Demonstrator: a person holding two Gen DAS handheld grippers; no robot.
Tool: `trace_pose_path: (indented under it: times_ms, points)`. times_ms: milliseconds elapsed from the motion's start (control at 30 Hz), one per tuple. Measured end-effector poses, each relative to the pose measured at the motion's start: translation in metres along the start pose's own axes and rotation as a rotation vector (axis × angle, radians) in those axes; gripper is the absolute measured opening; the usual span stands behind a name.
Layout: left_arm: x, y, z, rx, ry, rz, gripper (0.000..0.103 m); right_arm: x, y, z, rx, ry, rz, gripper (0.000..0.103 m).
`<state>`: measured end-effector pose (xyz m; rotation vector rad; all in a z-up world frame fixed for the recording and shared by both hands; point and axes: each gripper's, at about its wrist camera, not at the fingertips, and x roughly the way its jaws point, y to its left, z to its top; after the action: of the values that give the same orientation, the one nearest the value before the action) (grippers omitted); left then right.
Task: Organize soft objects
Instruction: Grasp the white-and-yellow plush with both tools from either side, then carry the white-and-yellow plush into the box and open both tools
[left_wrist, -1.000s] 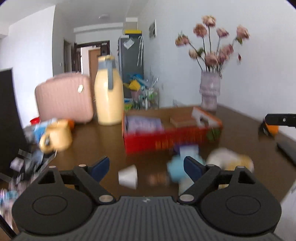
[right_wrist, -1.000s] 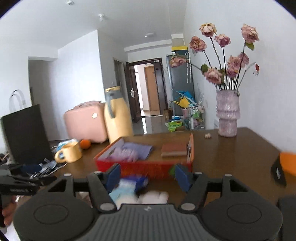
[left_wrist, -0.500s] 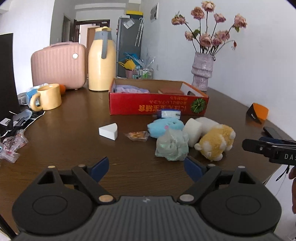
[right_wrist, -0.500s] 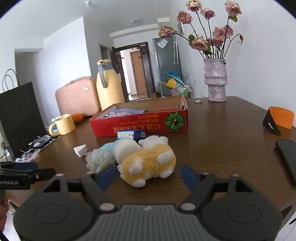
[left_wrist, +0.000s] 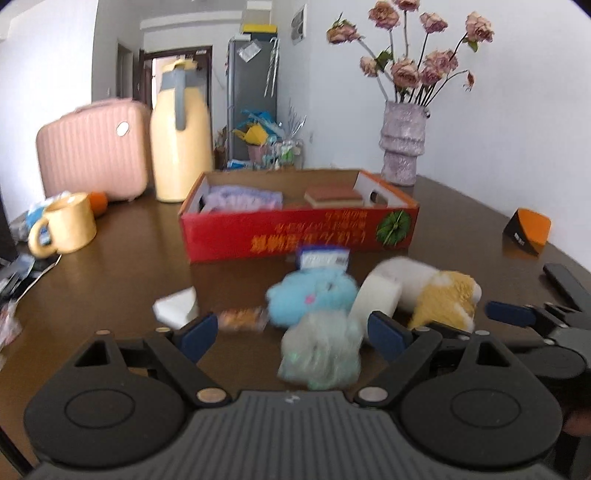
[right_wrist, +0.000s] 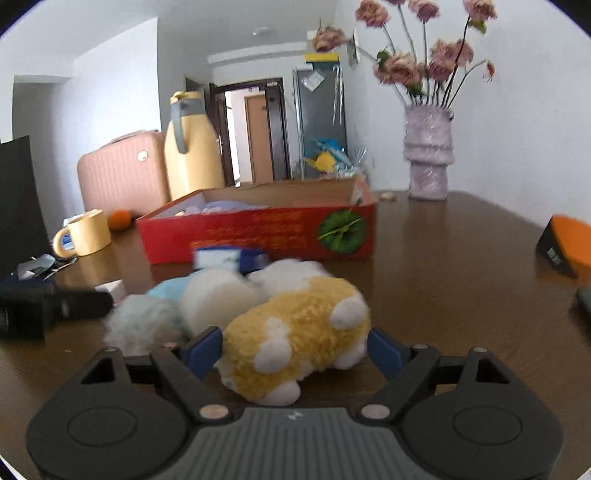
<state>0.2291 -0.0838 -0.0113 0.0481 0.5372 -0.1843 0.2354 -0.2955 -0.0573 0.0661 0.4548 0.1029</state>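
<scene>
A pile of soft things lies on the brown table before the red box (left_wrist: 295, 236) (right_wrist: 258, 236). It holds a pale green puff (left_wrist: 319, 354) (right_wrist: 142, 325), a blue plush (left_wrist: 314, 297), a white sponge (left_wrist: 380, 299) (right_wrist: 218, 299) and a yellow-and-white plush (left_wrist: 447, 299) (right_wrist: 299, 332). My left gripper (left_wrist: 291, 332) is open, with the green puff between its fingers. My right gripper (right_wrist: 295, 345) is open around the yellow plush. The box holds purple fabric (left_wrist: 243, 197) and a brown sponge (left_wrist: 332, 194).
A white wedge (left_wrist: 175, 308), a snack packet (left_wrist: 240, 319) and a blue-white pack (left_wrist: 323, 256) lie near the pile. A yellow mug (left_wrist: 68, 223), yellow jug (left_wrist: 181, 133), pink case (left_wrist: 92, 147), flower vase (left_wrist: 402, 147), orange-black block (left_wrist: 526, 230) and phone (left_wrist: 565, 282) stand around.
Both grippers have moved forward and down toward the pile. The green puff now sits between the left fingers and the yellow plush between the right fingers. Both stay open.
</scene>
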Motion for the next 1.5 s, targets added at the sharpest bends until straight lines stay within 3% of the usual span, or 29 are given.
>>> trace_pose_path:
  times_ms: [133, 233, 300, 367, 467, 633, 733, 800, 900, 1267, 1500]
  points:
    - [0.014, -0.016, 0.018, 0.011, -0.031, -0.032, 0.090, -0.003, -0.044, 0.007, 0.076, -0.024, -0.139, 0.086]
    - [0.030, -0.036, 0.032, 0.044, -0.043, -0.096, 0.087, -0.003, -0.069, 0.015, 0.151, -0.030, -0.080, 0.085]
    - [0.044, -0.048, 0.044, 0.042, -0.035, -0.152, 0.080, 0.002, -0.077, 0.020, 0.184, -0.028, -0.041, 0.084]
    - [0.065, -0.056, 0.056, 0.008, 0.018, -0.219, 0.072, 0.010, -0.080, 0.023, 0.203, -0.028, -0.008, 0.081]
    - [0.100, -0.062, 0.068, -0.062, 0.125, -0.276, 0.070, 0.026, -0.084, 0.026, 0.236, 0.001, 0.043, 0.070]
    - [0.145, -0.059, 0.067, -0.183, 0.277, -0.252, 0.071, 0.046, -0.091, 0.026, 0.289, 0.050, 0.090, 0.057]
    - [0.156, -0.055, 0.063, -0.214, 0.310, -0.287, 0.057, 0.052, -0.095, 0.024, 0.316, 0.060, 0.120, 0.052]
    - [0.160, -0.054, 0.064, -0.226, 0.312, -0.314, 0.047, 0.054, -0.094, 0.024, 0.319, 0.063, 0.136, 0.049]
    - [0.163, -0.052, 0.066, -0.251, 0.324, -0.355, 0.046, 0.052, -0.096, 0.022, 0.325, 0.055, 0.145, 0.047]
    - [0.147, -0.054, 0.066, -0.229, 0.280, -0.395, 0.043, 0.027, -0.089, 0.025, 0.318, 0.017, 0.157, 0.037]
    - [0.119, -0.039, 0.099, -0.241, 0.177, -0.435, 0.043, 0.012, -0.076, 0.074, 0.251, -0.061, 0.189, 0.037]
